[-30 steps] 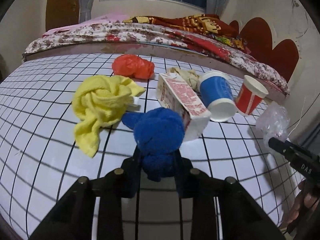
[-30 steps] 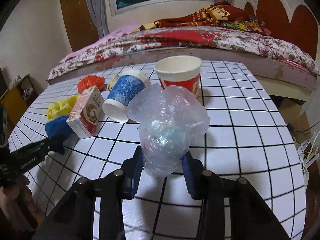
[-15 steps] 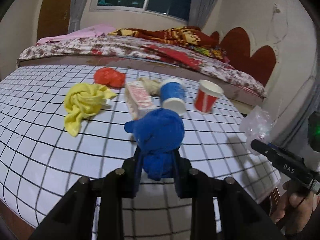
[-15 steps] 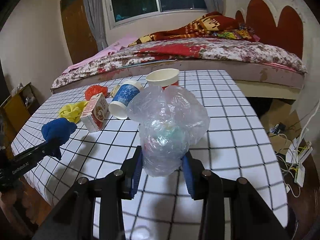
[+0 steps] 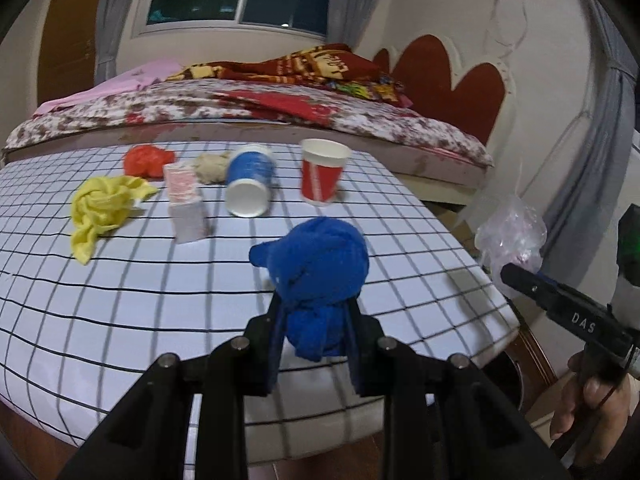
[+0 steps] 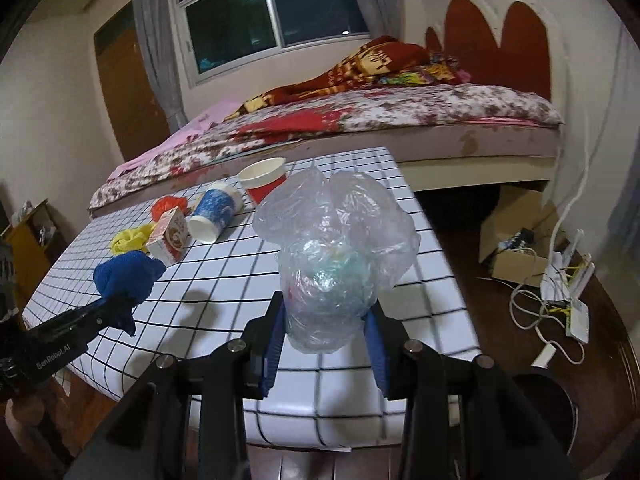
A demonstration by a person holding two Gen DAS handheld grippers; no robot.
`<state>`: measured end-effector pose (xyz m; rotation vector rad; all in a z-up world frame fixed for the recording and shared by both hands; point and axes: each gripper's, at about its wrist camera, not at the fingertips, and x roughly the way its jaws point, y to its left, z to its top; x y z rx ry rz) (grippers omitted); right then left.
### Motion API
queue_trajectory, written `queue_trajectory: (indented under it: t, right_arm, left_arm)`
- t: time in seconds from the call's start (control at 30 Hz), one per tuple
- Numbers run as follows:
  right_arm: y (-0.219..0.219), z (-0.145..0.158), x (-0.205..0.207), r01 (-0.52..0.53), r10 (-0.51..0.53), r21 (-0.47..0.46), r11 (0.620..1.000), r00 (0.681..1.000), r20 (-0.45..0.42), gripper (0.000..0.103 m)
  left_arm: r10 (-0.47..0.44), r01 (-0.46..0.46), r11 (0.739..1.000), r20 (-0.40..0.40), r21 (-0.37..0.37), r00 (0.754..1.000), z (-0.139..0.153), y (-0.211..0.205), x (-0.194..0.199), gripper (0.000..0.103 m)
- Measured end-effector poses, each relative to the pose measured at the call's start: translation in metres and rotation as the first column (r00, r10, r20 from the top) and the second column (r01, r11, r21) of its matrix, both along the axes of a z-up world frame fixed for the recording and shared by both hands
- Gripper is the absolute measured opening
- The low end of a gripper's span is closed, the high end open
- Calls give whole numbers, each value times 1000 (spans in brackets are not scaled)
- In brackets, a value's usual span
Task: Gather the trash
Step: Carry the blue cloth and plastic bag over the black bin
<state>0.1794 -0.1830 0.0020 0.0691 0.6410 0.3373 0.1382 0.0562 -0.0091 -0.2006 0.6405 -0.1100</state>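
Where the table edge [image 6: 360,408] ends, open floor [image 6: 520,320] to its right.

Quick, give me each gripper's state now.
Left gripper: shut on the crumpled blue cloth.
Right gripper: shut on the crumpled clear plastic bag.

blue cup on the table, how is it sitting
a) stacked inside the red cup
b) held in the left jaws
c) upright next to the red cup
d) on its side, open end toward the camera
d: the blue cup lies tipped over with its white open mouth facing the left wrist camera, apart from the upright red cup.
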Motion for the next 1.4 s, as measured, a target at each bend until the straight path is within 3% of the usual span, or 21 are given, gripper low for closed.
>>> queue_trajectory:
  t: [0.4,0.7,1.03,1.4]
  right_arm:
    - [-80,8,-34,120,-120,22,993,992,29,40]
    - [-140,0,-58,227,-227,34,973,974,8,40]
    - [-197,-24,-84,317,-316,9,949,948,-47,40]
    - [-248,-64,-94,379,-379,-27,925,915,-142,40]
  left_arm:
    - [-166,166,985,7,44,986,6,-87,-8,28]
    - [-282,282,958,-7,53,959,3,-149,-17,28]
    - [-401,403,914,-44,47,915,-6,-215,-32,28]
    - [-467,474,880,-143,16,872,-46,-270,-37,28]
